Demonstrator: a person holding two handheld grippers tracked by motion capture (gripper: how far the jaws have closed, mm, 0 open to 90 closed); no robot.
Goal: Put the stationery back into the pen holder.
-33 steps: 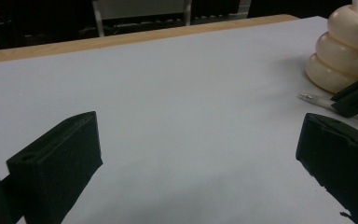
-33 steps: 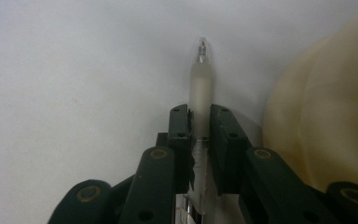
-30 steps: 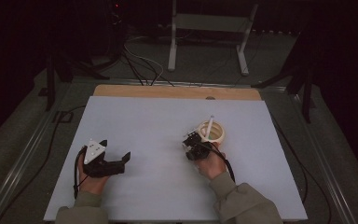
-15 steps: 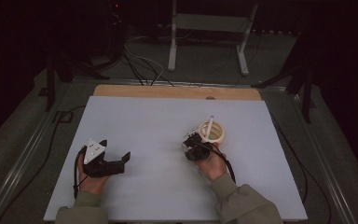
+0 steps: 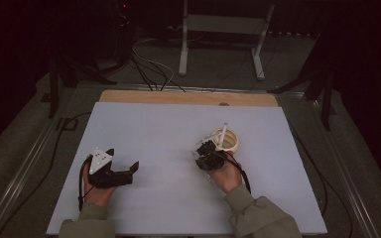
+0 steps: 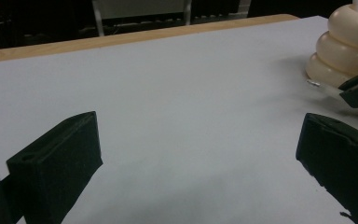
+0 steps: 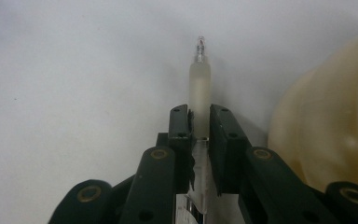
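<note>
The right gripper (image 7: 199, 122) is clamped on a thin frosted tube (image 7: 200, 88) at centre frame, tip just beside the cream holder (image 7: 335, 126) at right. Judged risk — the glassy tube slips or cracks if knocked against it. The left gripper (image 6: 200, 158) stands wide apart, idle.

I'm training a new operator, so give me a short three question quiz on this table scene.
1. True or false: the right gripper is shut on the frosted tube.
2. Are the left gripper's fingers open or shut?
3. Which stands beside the right gripper: A) cream ring stack, B) blue bowl, C) red box?

Key: 1 true. 2 open. 3 A.
</note>
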